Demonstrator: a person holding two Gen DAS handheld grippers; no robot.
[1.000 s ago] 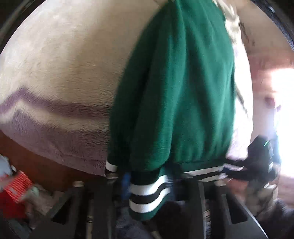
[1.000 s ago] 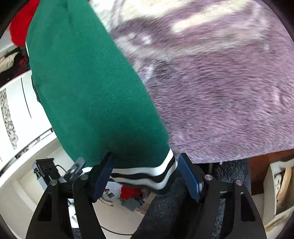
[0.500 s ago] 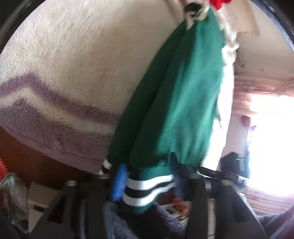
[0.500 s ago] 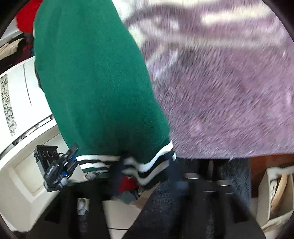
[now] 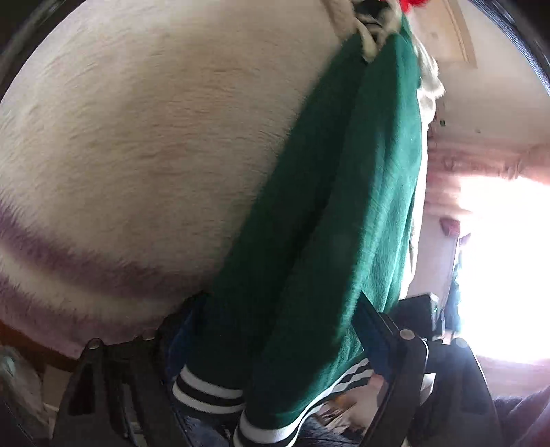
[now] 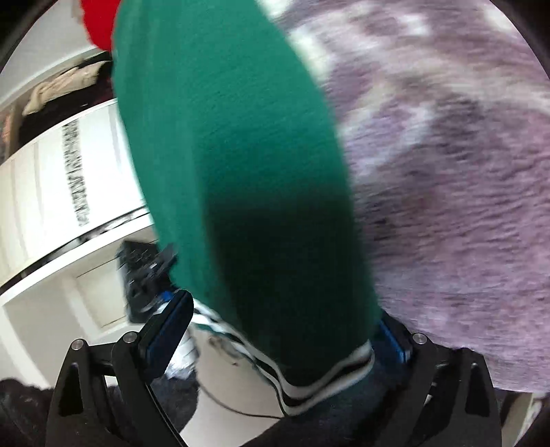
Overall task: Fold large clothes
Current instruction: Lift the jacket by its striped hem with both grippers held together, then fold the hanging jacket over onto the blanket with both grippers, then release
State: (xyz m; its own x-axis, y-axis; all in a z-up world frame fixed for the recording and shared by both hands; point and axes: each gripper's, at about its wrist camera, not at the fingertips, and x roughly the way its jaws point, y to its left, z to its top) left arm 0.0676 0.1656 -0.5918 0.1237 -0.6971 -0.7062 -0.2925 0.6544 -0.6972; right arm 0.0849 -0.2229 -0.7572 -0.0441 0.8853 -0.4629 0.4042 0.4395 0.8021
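A green sweater with black and white striped cuffs and hem lies folded lengthwise on a fluffy cream and purple blanket. My left gripper is open, its fingers on either side of the sweater's lower end with the striped cuff between them. In the right wrist view the sweater fills the middle. My right gripper is open, its blue-padded fingers astride the striped hem.
The purple blanket covers the bed on the right. A red garment lies beyond the sweater's far end. A white cabinet stands on the left. A bright window glares on the right. The other gripper shows dark beside the sweater.
Both grippers have pushed forward along the sweater, so its striped end now lies deeper between the fingers. The cameras have tilted and the views are blurred by motion.
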